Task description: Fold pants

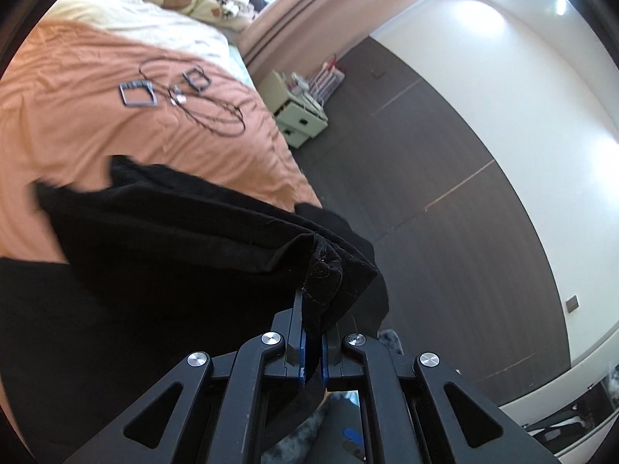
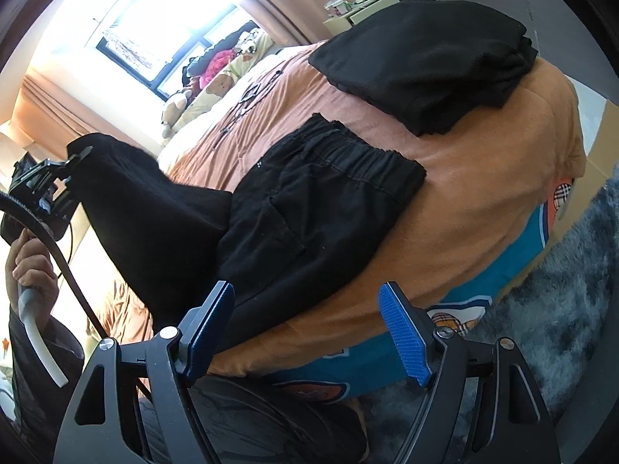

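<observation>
The black pants [image 2: 294,208] are spread partly over the orange bedcover [image 2: 483,208], with the elastic waistband lying flat on the cover toward the far side and the back pocket facing up. The leg end is lifted off the bed and drawn up toward the left of the right wrist view, where it is pinched by the left gripper [image 2: 83,154], held in a person's hand [image 2: 33,266]. In the left wrist view the jaws of the left gripper [image 1: 313,332] are seen pressed together on a thick hem of the black cloth (a seam and stitching are visible just above the blue pads), and the fabric hangs away from them toward the bed.

The right gripper [image 2: 309,332] is held over the near edge of the bed with its jaws standing wide apart and nothing between them; its blue pads [image 2: 404,338] are clear of the cloth, the left one just beside the pants' lower edge.

A second dark garment [image 2: 425,62] is seen folded in a pile farther along the bedcover, apart from the pants. Some cables and small square frames [image 1: 137,94] lie on the cover farther up the bed. A teal patterned sheet [image 2: 530,247] shows below the orange cover, and a grey shaggy rug [image 2: 580,294] lies on the floor beside the bed.
</observation>
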Demonstrator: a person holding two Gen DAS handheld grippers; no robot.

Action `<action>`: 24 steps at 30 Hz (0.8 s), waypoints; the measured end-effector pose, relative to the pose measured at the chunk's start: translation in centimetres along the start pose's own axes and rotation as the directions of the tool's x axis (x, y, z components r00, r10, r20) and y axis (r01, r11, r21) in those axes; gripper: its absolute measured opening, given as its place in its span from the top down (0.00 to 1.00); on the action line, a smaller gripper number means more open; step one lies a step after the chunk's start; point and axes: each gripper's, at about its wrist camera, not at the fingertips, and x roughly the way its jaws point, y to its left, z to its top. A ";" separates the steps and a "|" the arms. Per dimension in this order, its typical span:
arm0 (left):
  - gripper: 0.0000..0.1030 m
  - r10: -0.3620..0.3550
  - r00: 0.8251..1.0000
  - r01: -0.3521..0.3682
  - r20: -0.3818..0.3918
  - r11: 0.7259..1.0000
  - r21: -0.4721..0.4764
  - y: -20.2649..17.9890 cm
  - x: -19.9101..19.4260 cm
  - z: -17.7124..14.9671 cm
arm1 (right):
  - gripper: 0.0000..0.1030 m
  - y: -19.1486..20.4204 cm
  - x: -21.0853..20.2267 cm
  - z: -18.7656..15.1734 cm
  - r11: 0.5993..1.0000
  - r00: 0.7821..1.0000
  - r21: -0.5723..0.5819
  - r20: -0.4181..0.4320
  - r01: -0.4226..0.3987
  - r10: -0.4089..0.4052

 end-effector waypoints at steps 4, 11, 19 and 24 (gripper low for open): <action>0.96 -0.028 0.999 0.029 -0.045 0.999 0.016 -1.6 2.5 -1.1 | 0.26 -0.6 -0.6 -0.3 1.000 1.000 0.008 -0.007 0.011 -0.011; 0.96 -0.048 0.989 0.059 -0.140 0.995 0.075 -5.5 7.3 -3.0 | 0.26 -2.3 -1.7 -0.4 0.999 1.000 0.037 -0.007 0.029 -0.029; 0.89 -0.036 0.962 0.051 -0.270 0.998 0.047 -5.0 12.6 -7.3 | 0.26 -3.4 -2.4 -0.6 0.997 0.999 0.061 -0.014 0.042 -0.041; 0.57 -0.002 0.931 -0.001 -0.364 1.000 -0.009 -2.6 14.2 -9.4 | 0.26 -3.1 -2.4 -0.7 0.998 0.999 0.058 -0.020 0.033 -0.032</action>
